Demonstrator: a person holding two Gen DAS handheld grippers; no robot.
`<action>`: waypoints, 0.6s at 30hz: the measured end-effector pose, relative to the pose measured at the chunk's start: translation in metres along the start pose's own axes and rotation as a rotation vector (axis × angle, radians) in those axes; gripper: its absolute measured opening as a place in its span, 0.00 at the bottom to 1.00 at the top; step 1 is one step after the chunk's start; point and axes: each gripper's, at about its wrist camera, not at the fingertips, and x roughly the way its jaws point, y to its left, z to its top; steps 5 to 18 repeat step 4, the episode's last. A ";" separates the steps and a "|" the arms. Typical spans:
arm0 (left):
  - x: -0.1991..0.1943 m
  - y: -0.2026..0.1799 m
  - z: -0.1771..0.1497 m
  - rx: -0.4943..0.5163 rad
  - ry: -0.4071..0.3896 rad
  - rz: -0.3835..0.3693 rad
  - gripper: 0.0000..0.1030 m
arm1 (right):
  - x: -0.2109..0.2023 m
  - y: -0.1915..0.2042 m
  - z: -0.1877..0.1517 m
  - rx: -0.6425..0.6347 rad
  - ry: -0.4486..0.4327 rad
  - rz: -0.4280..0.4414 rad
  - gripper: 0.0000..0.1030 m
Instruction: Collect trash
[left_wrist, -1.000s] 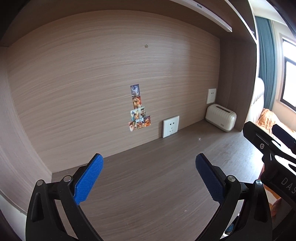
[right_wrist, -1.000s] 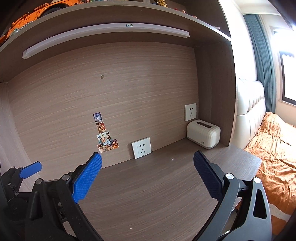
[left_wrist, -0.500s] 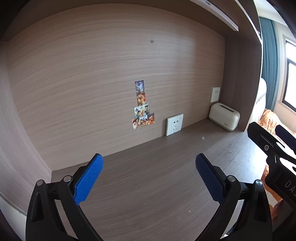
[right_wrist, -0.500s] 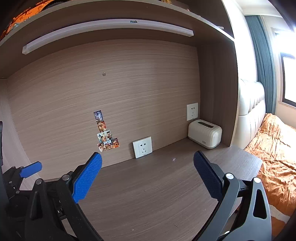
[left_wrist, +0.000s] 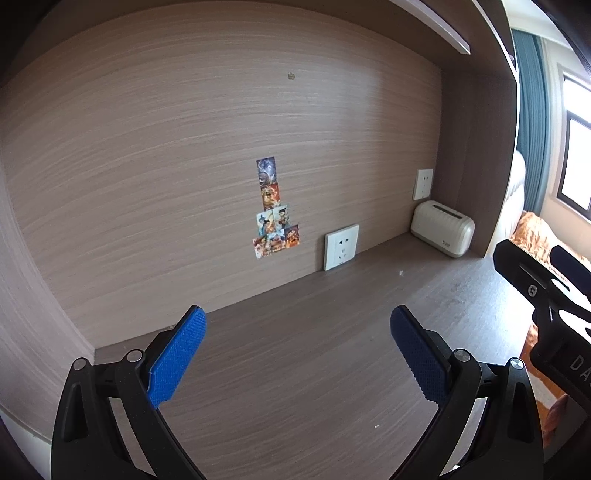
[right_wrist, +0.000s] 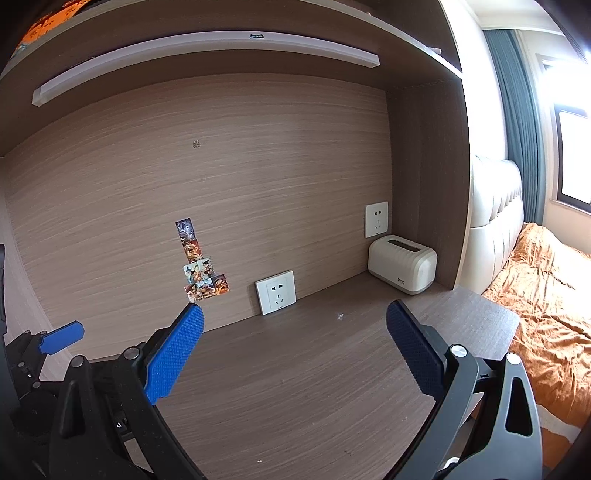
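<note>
The dark wood-grain desk (right_wrist: 303, 373) lay nearly bare, only a tiny white scrap (right_wrist: 340, 316) near the cream ribbed box (right_wrist: 402, 264), while the left gripper (left_wrist: 295, 354) and right gripper (right_wrist: 295, 350) both gaped empty, fitting collection either pending or nearly finished.

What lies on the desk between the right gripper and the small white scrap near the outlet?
Only bare desk lies between the open right gripper and the white scrap, seen in the right wrist view.
</note>
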 end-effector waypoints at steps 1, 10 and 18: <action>0.003 0.000 0.000 0.001 0.010 -0.020 0.95 | 0.001 0.000 0.000 0.000 0.002 -0.004 0.96; 0.011 0.001 -0.001 -0.006 0.032 -0.029 0.95 | 0.004 0.000 -0.002 0.000 0.012 -0.015 0.96; 0.011 0.001 -0.001 -0.006 0.032 -0.029 0.95 | 0.004 0.000 -0.002 0.000 0.012 -0.015 0.96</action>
